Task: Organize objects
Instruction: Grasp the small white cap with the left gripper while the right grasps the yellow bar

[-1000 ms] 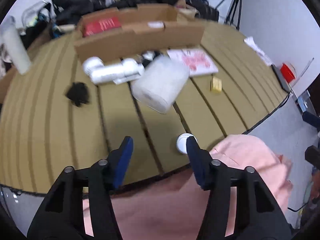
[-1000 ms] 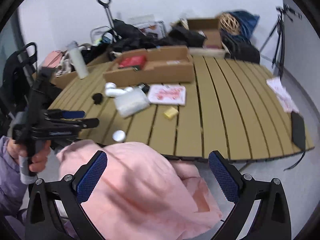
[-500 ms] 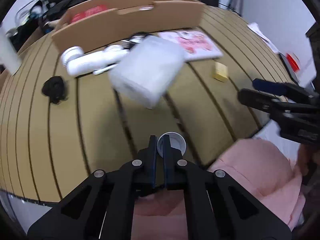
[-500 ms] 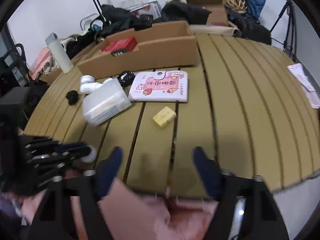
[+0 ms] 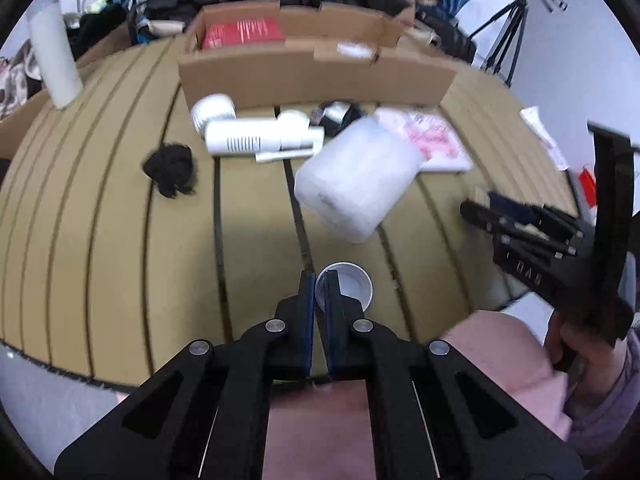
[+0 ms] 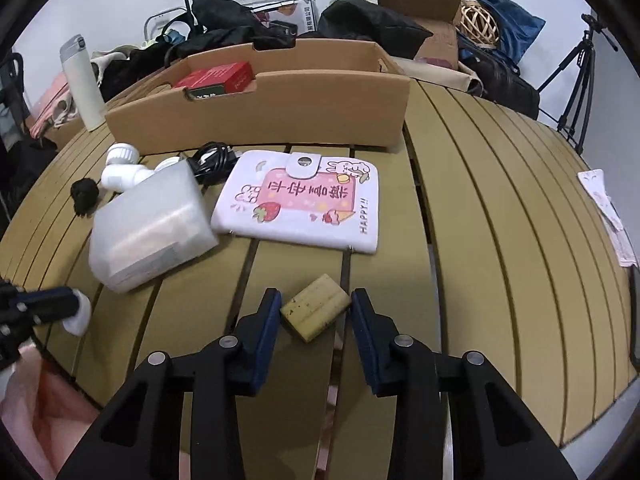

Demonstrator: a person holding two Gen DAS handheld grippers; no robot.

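Observation:
My left gripper (image 5: pixel 319 286) is shut on the rim of a small white cup (image 5: pixel 347 287) at the near edge of the slatted table (image 5: pixel 120 240); the cup also shows in the right wrist view (image 6: pixel 79 312). My right gripper (image 6: pixel 315 312) is open, its fingers on either side of a yellow block (image 6: pixel 315 311) that lies on the table. A cardboard box (image 6: pixel 256 104) with a red box (image 6: pixel 218 76) inside stands at the back.
A translucent plastic container (image 6: pixel 150 226), a white pouch with pink print (image 6: pixel 304 200), white bottles (image 5: pixel 256 136), a black scrunchie (image 5: pixel 172 168) and a black cable (image 6: pixel 212 160) lie mid-table. A tall white flask (image 6: pixel 82 84) stands at the left. Bags and a tripod (image 6: pixel 576 80) are behind.
My left gripper closed on the white cup's rim. My right gripper came forward over the table and narrowed around the yellow block.

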